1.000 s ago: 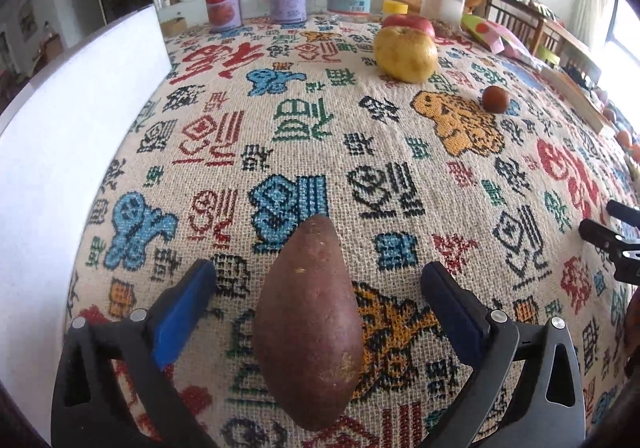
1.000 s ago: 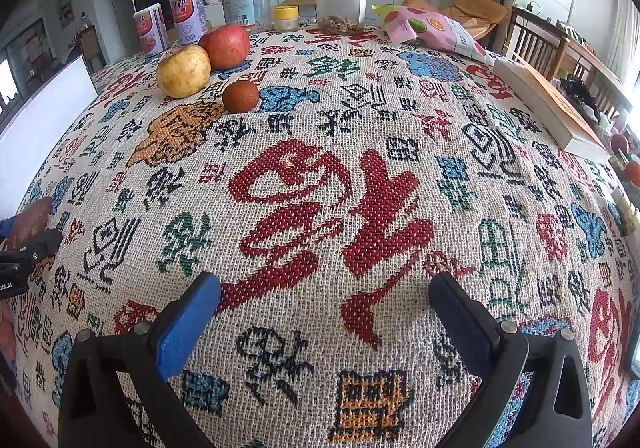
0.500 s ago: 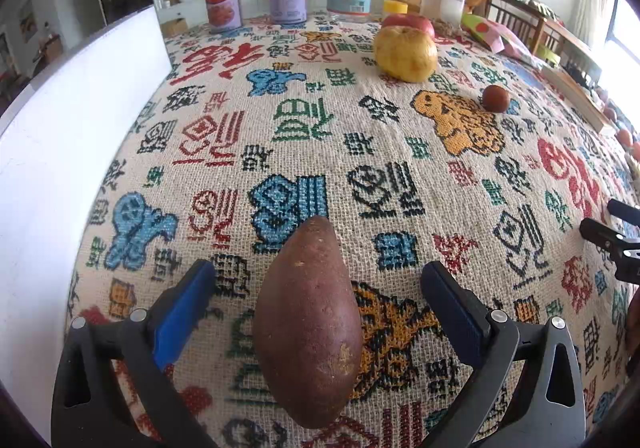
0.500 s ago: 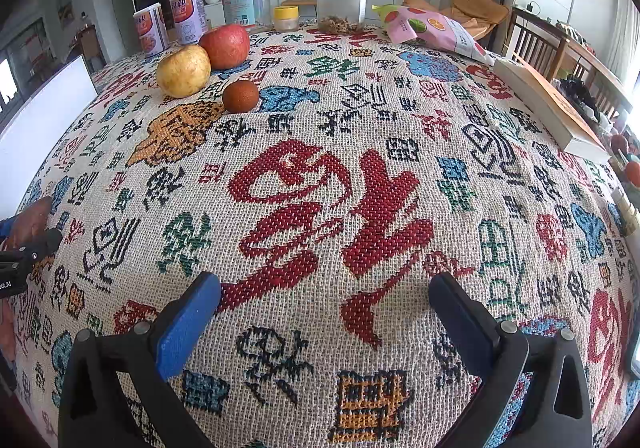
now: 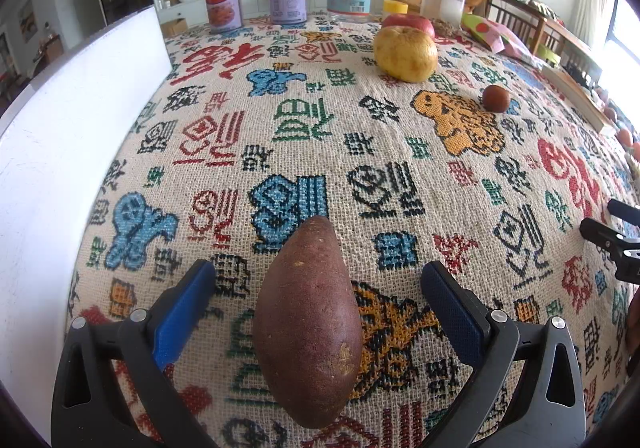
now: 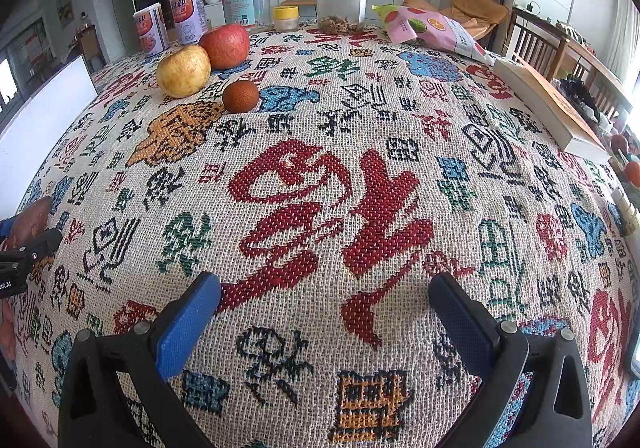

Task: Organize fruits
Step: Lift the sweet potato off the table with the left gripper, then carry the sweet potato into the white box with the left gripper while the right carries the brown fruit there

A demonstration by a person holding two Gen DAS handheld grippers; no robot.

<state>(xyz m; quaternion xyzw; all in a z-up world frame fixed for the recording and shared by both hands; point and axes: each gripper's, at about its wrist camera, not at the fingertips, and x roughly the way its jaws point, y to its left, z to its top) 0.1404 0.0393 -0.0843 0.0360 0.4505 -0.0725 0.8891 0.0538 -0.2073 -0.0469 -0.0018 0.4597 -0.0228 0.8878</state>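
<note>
Jaws unchanged, spread wide around sweet potato (image 5: 308, 322).

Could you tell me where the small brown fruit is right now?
In the right wrist view, the small brown fruit sits far left on the tablecloth, just right of the yellow pear.

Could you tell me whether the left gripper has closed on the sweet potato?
No, the left gripper is open, with gaps either side of the sweet potato.
</note>
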